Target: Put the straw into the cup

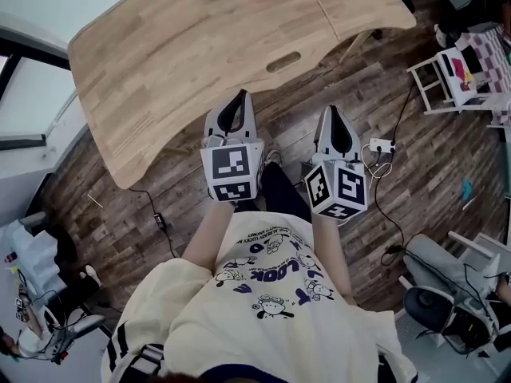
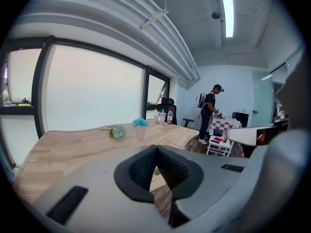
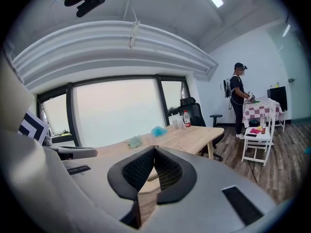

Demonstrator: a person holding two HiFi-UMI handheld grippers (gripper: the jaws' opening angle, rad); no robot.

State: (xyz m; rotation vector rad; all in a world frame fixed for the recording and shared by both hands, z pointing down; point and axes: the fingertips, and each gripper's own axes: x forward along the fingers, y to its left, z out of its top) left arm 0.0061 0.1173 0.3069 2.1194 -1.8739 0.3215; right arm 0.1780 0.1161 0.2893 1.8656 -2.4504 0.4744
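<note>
Progress looks nil: the left gripper (image 1: pixel 242 96) and right gripper (image 1: pixel 332 112) hang short of the table (image 1: pixel 160 70), each with its jaws together on nothing. The cup (image 2: pixel 140 132) stands near the table's far edge, well apart from both. No straw can be made out.

Cream T-shirt (image 1: pixel 263 294), cartoon sheep print, grey left tongs (image 1: pixel 242 96), right tongs (image 1: pixel 331 112), black-and-white marker cubes (image 1: pixel 232 171)

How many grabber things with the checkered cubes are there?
2. The left gripper is by the wooden table's near edge. The right gripper is beside it, over the floor. Both are shut with nothing between their jaws. None seems hidden.
</note>
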